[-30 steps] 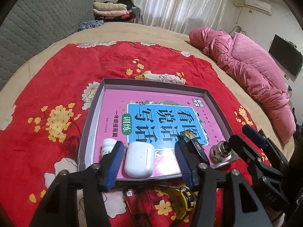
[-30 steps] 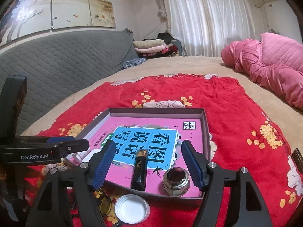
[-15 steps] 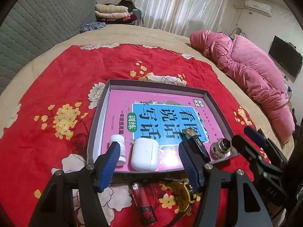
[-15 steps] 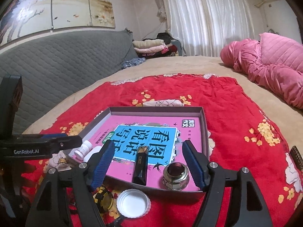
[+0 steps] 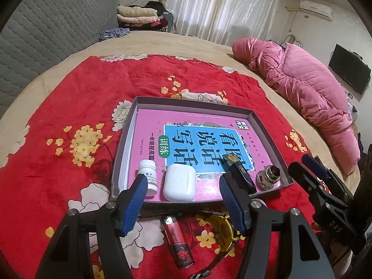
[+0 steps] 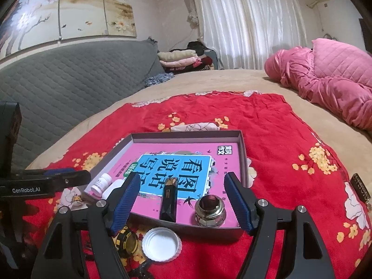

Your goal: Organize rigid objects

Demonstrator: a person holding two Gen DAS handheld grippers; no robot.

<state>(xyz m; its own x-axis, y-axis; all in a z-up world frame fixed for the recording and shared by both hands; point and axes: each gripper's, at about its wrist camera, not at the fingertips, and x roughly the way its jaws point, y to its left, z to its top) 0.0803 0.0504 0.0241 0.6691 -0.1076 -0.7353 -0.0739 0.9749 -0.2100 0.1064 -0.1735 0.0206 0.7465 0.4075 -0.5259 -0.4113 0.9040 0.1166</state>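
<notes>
Both tools hang above the near edge of the shallow grey cardboard tray (image 5: 125, 139) on the red flowered blanket (image 5: 69, 107) spread over the bed; left tool (image 5: 183, 200) has just been opening, jaws wide, nothing between them; right tool (image 6: 181, 200) gapes wide too, gripping nothing; inside the tray, on a pink book (image 5: 186, 125), sit a white pill bottle (image 5: 148, 174), white earbud case (image 5: 179, 182), black rectangular lighter (image 6: 169, 197) and metal threaded fitting (image 6: 210, 210); outside it lie a red lighter (image 5: 177, 241), yellow tape measure (image 5: 223, 232) and white bottle cap (image 6: 161, 244).
</notes>
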